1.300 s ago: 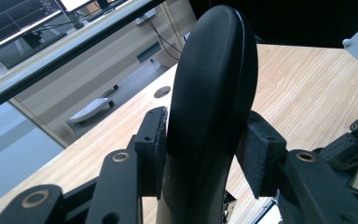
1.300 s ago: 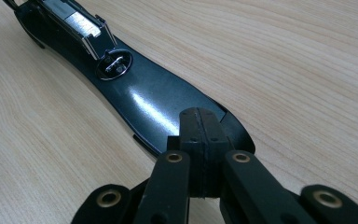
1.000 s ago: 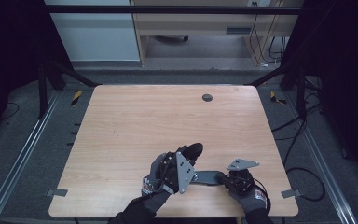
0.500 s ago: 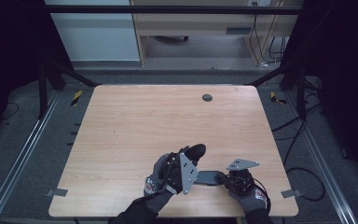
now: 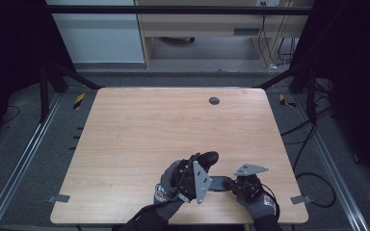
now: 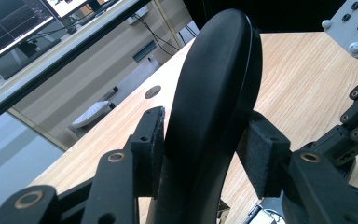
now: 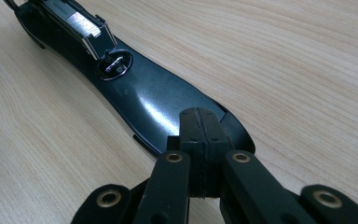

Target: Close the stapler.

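**Left gripper (image 6: 205,140) eases on the raised arm of an opened black stapler**

Left gripper jaws stand at a middling width around the glossy black plastic top arm (image 6: 214,70) of a hinged desk stapler. They have just been opening a little. The arm is between them, and both pads look to lie against its flanks.

The arm is swung up and away from the stapler's flat black base (image 7: 158,98), which lies on the pale wooden table (image 5: 149,125). It sits close to the near edge, right of the middle. A bright metal staple channel (image 7: 81,25) shows at the base's far end.

The right gripper (image 7: 199,135) has its jaws closed pad to pad on nothing. Its tips are over the rounded tail of the base, seemingly pinning it, though contact cannot be confirmed.

The stapler looks stiff and moderately heavy for its size. Its shell is smooth and curved, so it will likely slide under flat pads. The safer hold is probably across the narrower sides of the arm, near mid-length, where the flanks run most nearly parallel. The sprung hinge may snap the arm down if it is released. The base may lift unless it is held flat.
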